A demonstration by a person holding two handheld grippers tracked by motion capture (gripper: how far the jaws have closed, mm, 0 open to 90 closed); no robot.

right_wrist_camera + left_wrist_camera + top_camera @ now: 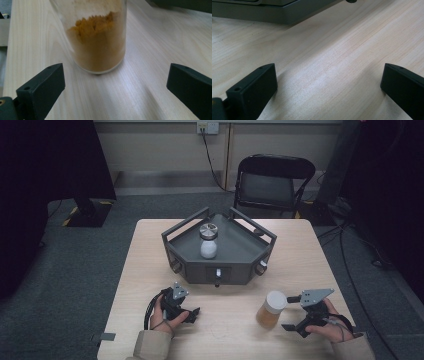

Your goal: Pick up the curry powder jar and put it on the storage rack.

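At the left we see the left gripper [194, 314] resting low on the bench [140, 270], jaws spread wide over bare wood, holding nothing. In the middle stands a grey tray [235, 251] with a small jar [208, 240] of white powder upright inside. Further right, a jar of orange powder [270, 309] stands on the bench near the front edge. The right gripper [289, 313] faces it, jaws wide apart and not touching. We judge a grasp is being lined up; next it must advance and close around the jar.
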